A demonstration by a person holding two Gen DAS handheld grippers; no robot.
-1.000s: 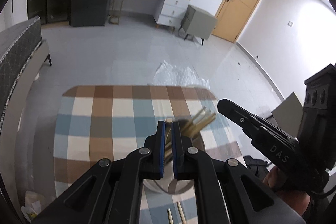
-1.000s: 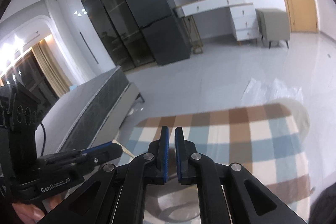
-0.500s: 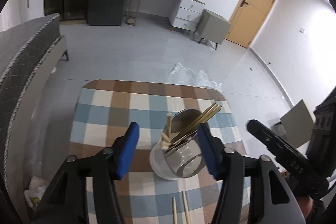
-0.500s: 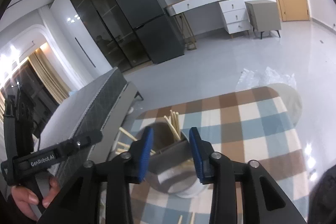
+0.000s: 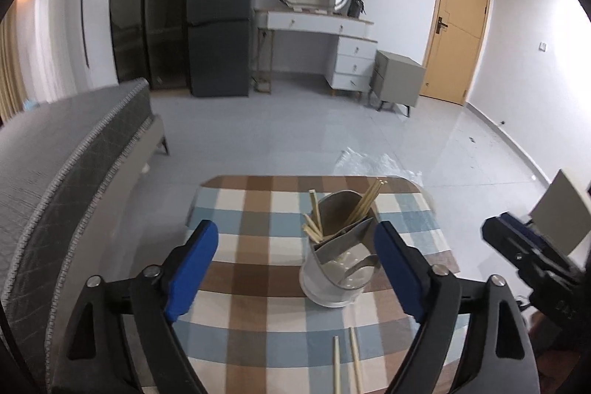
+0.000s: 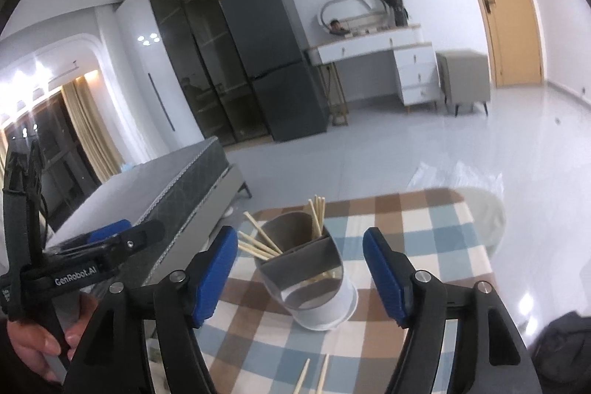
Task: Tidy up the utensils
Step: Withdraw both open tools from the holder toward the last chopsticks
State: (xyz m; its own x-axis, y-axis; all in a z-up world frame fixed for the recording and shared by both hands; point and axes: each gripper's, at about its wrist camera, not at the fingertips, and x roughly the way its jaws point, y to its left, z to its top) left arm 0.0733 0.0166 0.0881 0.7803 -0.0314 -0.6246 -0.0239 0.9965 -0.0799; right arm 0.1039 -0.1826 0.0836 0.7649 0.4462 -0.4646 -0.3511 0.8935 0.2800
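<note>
Table: checked cloth (image 5: 258,264) in brown, blue and cream covers the work surface; everything for the task sits on it.
Holder: divided utensil cup (image 5: 338,268) stands upright near the middle of the cloth, grey insert splitting it into compartments. Rear compartments carry chopsticks (image 5: 364,204); the front one looks nearly empty, cannot tell for sure.
Loose items: pair of chopsticks (image 5: 345,362) lying flat on the cloth, on the near side of the holder and apart from it, roughly parallel, pointing toward the holder.
Left gripper (image 5: 299,268): jaws spread wide, nothing between them, held above the cloth with the holder framed between the blue pads.
Right gripper (image 6: 299,274): jaws also spread wide, empty, likewise framing the holder.
Step (judged): between picks; neither tool carries anything, loose pair not yet stowed.
Next move (judged): lower one gripper to the near pair, close across the shafts, tilt upright, drop into a compartment.
Risk (judged): thin sticks lying flat may roll or slip from the pads.
</note>
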